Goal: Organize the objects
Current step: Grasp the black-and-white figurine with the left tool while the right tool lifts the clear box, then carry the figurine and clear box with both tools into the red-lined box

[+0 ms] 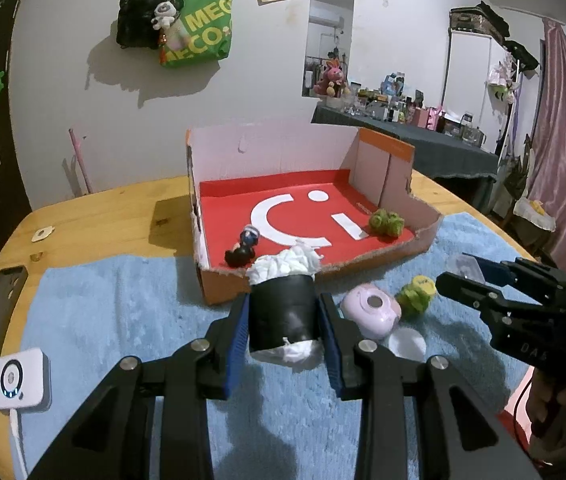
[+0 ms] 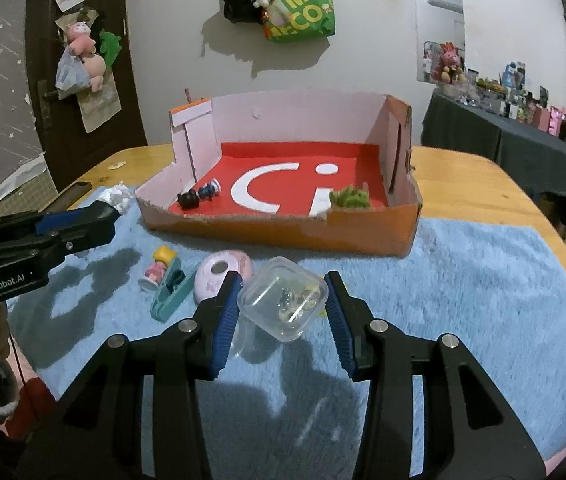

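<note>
- My left gripper (image 1: pixel 285 316) is clamped on a black roll (image 1: pixel 281 312), its blue pads pressed against both sides. I hold it lifted just short of the torn near wall of the cardboard tray (image 1: pixel 219 280), which I judge lines it up to go over that low edge.
- The black roll is a short dark cylinder with white stuffing (image 1: pixel 287 262) bulging from the far end and a little showing at the near end. It looks soft, so I expect it to squash rather than slip.
- My right gripper (image 2: pixel 283 312) grips a clear lidded box (image 2: pixel 283 298), tilted, above the blue towel (image 2: pixel 463 280) near the tray's front wall. Small trinkets show through it; I cannot make them out.
- Already on the tray's red floor: a dark figure (image 2: pixel 188 199) by its left wall and a green tuft (image 2: pixel 350 198) near its front right corner.
- Still on the towel: a pink round case (image 2: pixel 223 276), a small doll (image 2: pixel 159 266) and a teal clip (image 2: pixel 171 298).
</note>
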A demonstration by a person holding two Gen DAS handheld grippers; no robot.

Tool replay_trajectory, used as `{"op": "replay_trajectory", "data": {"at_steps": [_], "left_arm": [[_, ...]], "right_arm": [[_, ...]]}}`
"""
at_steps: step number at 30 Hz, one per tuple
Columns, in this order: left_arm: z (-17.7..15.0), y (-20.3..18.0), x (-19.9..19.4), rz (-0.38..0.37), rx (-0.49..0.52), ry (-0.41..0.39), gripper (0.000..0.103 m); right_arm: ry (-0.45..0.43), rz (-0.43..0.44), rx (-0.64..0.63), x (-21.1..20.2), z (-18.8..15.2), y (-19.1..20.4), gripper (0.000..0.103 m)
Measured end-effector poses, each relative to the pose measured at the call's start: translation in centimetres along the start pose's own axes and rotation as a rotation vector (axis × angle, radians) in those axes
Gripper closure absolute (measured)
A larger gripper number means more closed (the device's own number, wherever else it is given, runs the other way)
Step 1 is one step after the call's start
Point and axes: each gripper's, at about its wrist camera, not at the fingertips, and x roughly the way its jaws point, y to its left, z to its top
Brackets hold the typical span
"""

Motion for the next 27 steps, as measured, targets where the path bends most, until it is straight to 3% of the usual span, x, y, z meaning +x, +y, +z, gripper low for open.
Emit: {"op": "replay_trajectory", "data": {"at_steps": [12,21,27], "left_arm": [[4.2,-0.4,3.6,-0.042,0.045,0.038,0.068],[5.7,-0.3,8.9,-0.113,0.049,0.169,0.068],[6.1,-0.5,11.6,-0.122,0.082,0.243,0.068]], "right_arm": [[0.015,0.041,-0.041,3.0,5.4,-0.9,0.063],[0.163,0.091,-0.086,8.3,7.2,-1.8,0.063],[0.267,0.108,-0.148,11.1,7.6,-2.0,0.063]]}}
